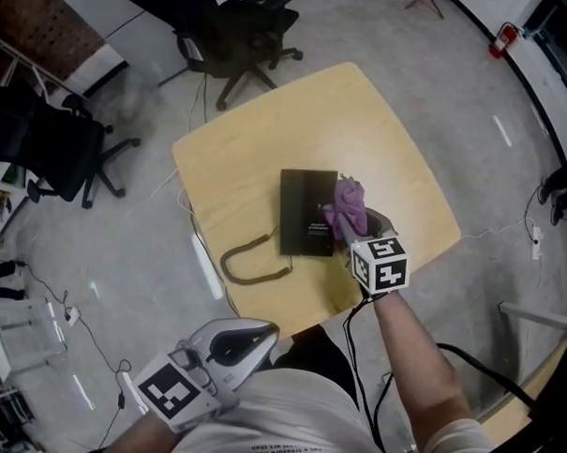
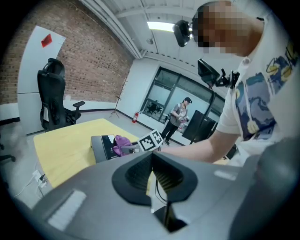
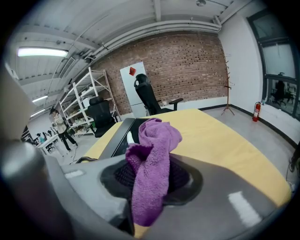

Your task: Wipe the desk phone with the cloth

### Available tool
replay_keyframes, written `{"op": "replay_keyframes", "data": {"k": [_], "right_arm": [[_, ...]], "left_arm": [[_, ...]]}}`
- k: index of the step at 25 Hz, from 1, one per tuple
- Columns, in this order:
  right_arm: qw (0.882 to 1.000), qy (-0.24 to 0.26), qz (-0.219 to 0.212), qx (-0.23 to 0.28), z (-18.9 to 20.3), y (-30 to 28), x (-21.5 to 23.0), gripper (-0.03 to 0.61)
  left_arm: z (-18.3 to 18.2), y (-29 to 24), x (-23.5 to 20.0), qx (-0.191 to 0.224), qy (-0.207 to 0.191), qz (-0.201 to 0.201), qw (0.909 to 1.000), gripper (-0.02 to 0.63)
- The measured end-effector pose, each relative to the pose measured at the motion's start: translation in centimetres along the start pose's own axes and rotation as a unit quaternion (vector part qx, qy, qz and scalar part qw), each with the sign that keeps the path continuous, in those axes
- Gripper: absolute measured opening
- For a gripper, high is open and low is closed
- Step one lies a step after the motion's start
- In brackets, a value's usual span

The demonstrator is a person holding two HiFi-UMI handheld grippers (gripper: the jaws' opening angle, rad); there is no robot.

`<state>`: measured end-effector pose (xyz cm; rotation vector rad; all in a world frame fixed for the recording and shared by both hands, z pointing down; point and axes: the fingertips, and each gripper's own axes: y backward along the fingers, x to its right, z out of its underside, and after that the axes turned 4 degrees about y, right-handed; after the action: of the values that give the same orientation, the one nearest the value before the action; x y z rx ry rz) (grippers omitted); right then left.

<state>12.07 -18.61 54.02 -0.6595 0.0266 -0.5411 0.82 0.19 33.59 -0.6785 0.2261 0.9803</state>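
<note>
Item: desk phone (image 1: 308, 213), dark and flat, lying near the middle of a yellow table (image 1: 269, 126). It is carrying a line of small white print on its face, too small to read in the head view. No brand is showing on it in any view. Item: cloth (image 1: 348, 207), purple and nubbly, bunching over the phone's right edge; whether it is pressing on the phone or hanging just above it cannot be told. Item: right gripper (image 1: 351, 231), reaching in from the phone's near right corner. Its jaws are clamping the cloth (image 3: 151, 168), which is standing up out of the right gripper (image 3: 150, 190) and drooping back over it, with the phone (image 3: 123, 133) lying just beyond the jaws. The gripper's cube is showing black-and-white square markers and no letters. Item: left gripper (image 1: 255, 334), hanging well back from the phone, off the table's near edge and close to the person's body. In its own view the left gripper (image 2: 151, 164) is holding its jaws pressed together with nothing between them, and the phone (image 2: 104, 146) and the cloth (image 2: 121, 144) are lying far ahead of it. Item: cord (image 1: 249, 262), olive-brown, looping on the table just left of the phone's near corner.
</note>
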Motion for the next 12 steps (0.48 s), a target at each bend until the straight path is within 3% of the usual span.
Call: {"op": "replay_keyframes", "data": {"k": [12], "right_arm": [[0.999,-0.019,0.001,-0.035,4.9,1.9,-2.5,0.121]], "left_arm": [[0.7,0.4,0.2,-0.012,0.001,0.02,0.9997,0.005]]}}
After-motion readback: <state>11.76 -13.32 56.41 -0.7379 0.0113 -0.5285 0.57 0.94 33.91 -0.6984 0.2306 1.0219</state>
